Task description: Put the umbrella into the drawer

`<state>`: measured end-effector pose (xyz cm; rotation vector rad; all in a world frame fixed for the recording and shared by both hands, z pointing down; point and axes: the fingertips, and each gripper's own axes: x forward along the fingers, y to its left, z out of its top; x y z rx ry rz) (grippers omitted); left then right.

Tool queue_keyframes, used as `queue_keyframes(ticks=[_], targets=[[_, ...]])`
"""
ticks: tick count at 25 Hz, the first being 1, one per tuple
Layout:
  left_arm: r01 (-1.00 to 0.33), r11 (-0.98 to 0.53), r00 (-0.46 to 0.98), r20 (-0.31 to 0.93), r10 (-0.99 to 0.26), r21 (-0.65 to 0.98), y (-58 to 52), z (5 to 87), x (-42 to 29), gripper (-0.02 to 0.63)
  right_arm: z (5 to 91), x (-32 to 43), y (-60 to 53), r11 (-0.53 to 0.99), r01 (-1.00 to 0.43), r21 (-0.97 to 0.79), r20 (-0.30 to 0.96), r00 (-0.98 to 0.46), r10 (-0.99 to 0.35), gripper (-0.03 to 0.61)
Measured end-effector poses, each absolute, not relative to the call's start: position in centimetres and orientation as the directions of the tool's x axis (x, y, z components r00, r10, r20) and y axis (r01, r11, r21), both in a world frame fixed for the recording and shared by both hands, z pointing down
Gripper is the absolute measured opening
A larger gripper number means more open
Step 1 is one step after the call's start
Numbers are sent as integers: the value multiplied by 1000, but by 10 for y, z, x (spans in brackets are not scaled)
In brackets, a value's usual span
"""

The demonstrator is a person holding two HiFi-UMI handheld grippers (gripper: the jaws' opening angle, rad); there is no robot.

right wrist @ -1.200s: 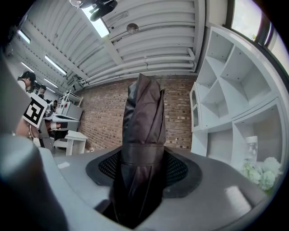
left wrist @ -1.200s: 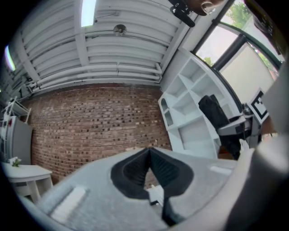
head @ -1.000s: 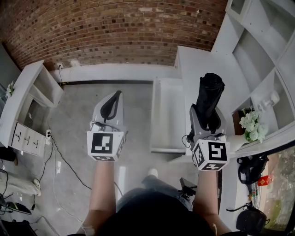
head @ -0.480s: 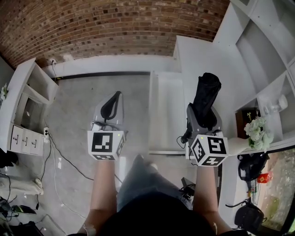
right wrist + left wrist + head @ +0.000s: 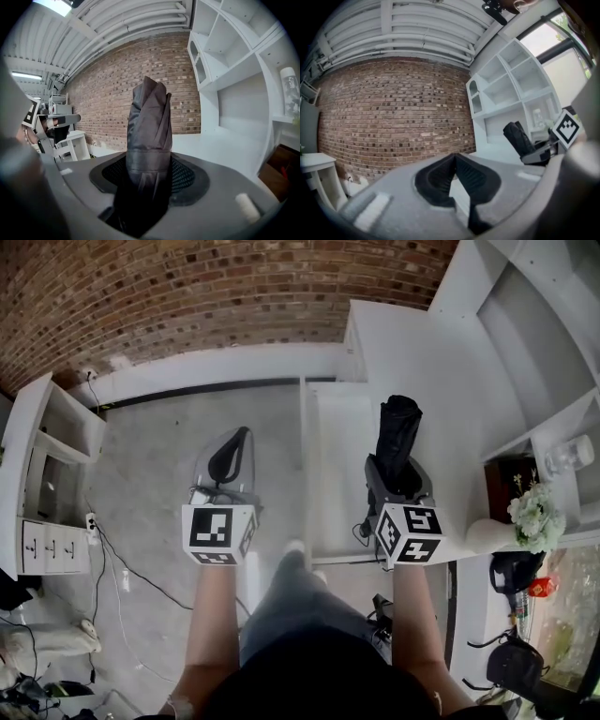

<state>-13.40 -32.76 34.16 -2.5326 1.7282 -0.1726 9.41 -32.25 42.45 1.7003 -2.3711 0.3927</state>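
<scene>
The right hand-held gripper (image 5: 395,472) has its jaws clamped on the folded black umbrella (image 5: 397,432), which sticks out forward past them. It is carried in the air by the right rim of the pulled-out white drawer (image 5: 336,465). The left hand-held gripper (image 5: 228,457) has its jaw tips together, holding nothing.

Left gripper (image 5: 455,154), at 6 o'clock: black ribbed pads meet at their tips, nothing between them. Brick wall (image 5: 393,112) fills the centre and the 9 o'clock side. White ceiling ribs (image 5: 417,33) run across 12 o'clock. White shelving unit (image 5: 511,93) stands at 2 o'clock. Right gripper (image 5: 541,154) at 4 o'clock, its marker cube (image 5: 568,129) facing the camera; a dark folded umbrella (image 5: 518,138) projects from it, tilted. White side table (image 5: 316,161) at 8 o'clock.
</scene>
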Motion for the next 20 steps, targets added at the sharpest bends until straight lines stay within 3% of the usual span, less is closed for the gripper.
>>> queue_keyframes(ticks=[20], targets=[[-885,-465,456,206,-866,3,-411,429,-131,-3,600,59,-399,274,-943,-190,669,-329,-666,255]])
